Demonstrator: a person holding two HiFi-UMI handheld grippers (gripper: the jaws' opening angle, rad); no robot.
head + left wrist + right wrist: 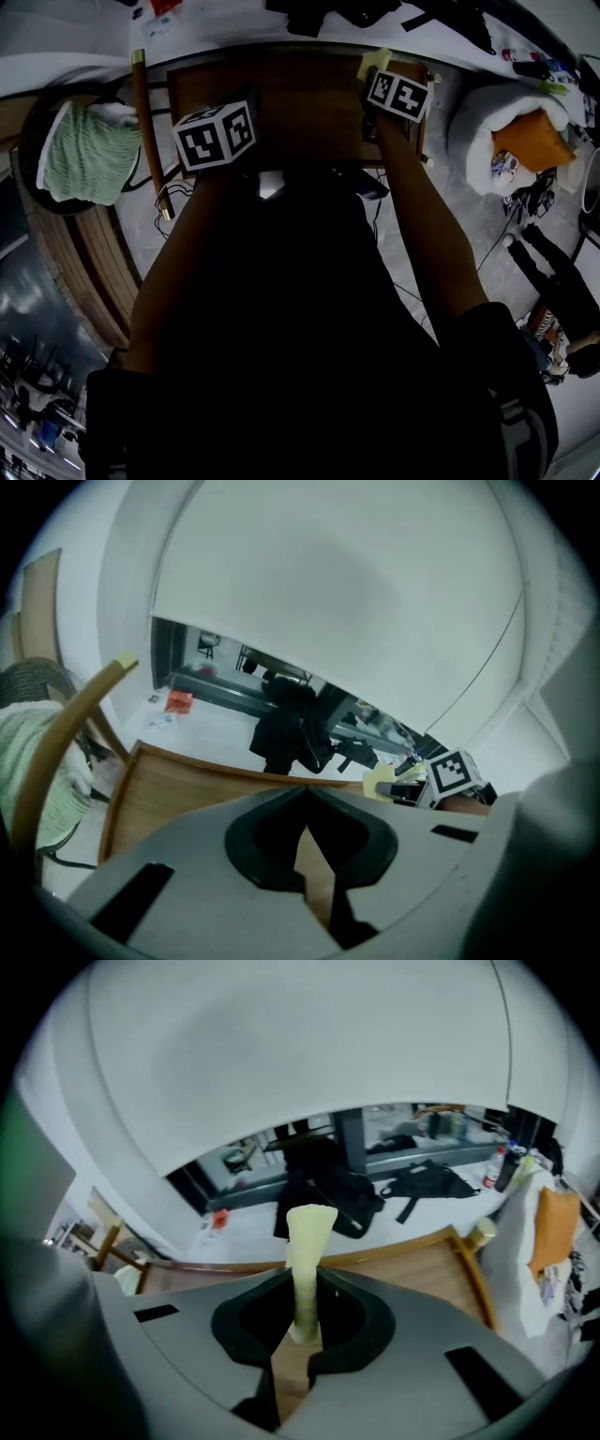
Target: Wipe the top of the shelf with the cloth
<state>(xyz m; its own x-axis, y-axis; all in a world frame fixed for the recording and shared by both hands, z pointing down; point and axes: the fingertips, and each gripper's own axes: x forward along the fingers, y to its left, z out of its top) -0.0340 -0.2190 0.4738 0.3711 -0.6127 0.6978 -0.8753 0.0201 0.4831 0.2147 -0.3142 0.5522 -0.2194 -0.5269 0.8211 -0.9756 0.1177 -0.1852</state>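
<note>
**One cloth, two grippers, one shelf top**

We count two grippers, one pale yellow cloth (pixel 306 1241) and one brown wooden shelf top (pixel 300 98). Off the shelf, we also count one green knitted fabric (pixel 89 155) at the left of the head view and one orange cushion (pixel 530 139) at its right.

In the right gripper view the cloth is bunched into a narrow strip. Its long axis runs straight up the frame, away from the jaws, and its free end flares a little at the top and points toward the shelf's far edge. In the head view the cloth shows in the upper right of the shelf top, just past the right marker cube. We cannot tell whether it touches the wood.

The right gripper (pixel 302 1288) has its jaws pressed onto the lower end of the cloth, pinching it between the tips. The left gripper (pixel 305 794) has its jaws closed tip to tip with nothing between them. It sits over the left half of the shelf top, and bare wood shows behind the jaws.
</note>
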